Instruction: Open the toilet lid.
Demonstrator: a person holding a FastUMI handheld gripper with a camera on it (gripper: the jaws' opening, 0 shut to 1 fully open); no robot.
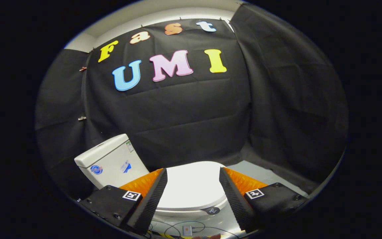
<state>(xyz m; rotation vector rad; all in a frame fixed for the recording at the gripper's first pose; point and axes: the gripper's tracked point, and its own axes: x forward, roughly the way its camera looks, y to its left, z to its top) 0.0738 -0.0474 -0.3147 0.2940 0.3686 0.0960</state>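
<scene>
A hand-held tool (193,172) hovers with its two fingers (151,196) spread wide apart and gripping nothing, above the near end of a white toilet in a booth draped in black cloth (191,119). The toilet lid (192,187) lies flat and closed between the fingers and slightly beyond their tips, and neither finger touches it. A small dark oval tag (213,210) sits at the lid's near rim. To the far left, behind the left finger, stands the white cistern (111,162), tilted in the wide lens, with two blue stickers on its front face. Thin cables (174,227) and a small pale box (187,230) lie on the surface nearest the camera, below the lid. A strip of pale floor (260,171) shows to the right of the toilet, beyond the right finger.
</scene>
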